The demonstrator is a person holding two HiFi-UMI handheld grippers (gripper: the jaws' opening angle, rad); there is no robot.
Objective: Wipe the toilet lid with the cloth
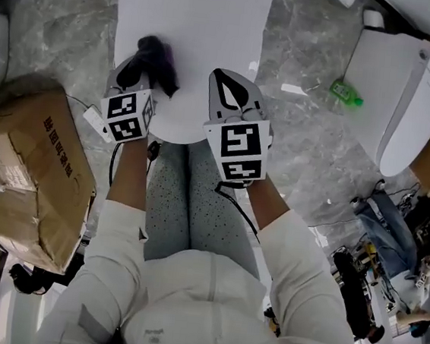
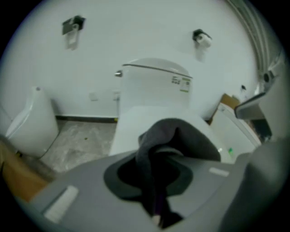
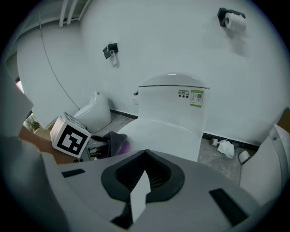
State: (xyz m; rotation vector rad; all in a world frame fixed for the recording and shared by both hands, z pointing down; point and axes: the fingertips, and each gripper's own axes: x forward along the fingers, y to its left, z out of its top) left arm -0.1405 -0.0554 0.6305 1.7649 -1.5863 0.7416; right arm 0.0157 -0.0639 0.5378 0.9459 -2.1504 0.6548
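The white toilet lid lies closed in front of me, with the tank behind it. A dark grey cloth hangs bunched from my left gripper, which is shut on it over the lid's left front part. In the left gripper view the cloth drapes between the jaws and hides part of the lid. My right gripper is shut and empty, beside the left one over the lid's front right. In the right gripper view its jaws meet with nothing between them, and the cloth shows to the left.
A worn cardboard box stands on the floor at the left. At the right lie another white toilet part, a green bottle and a tangle of cables. Crumpled paper sits by the wall, and a paper roll hangs above.
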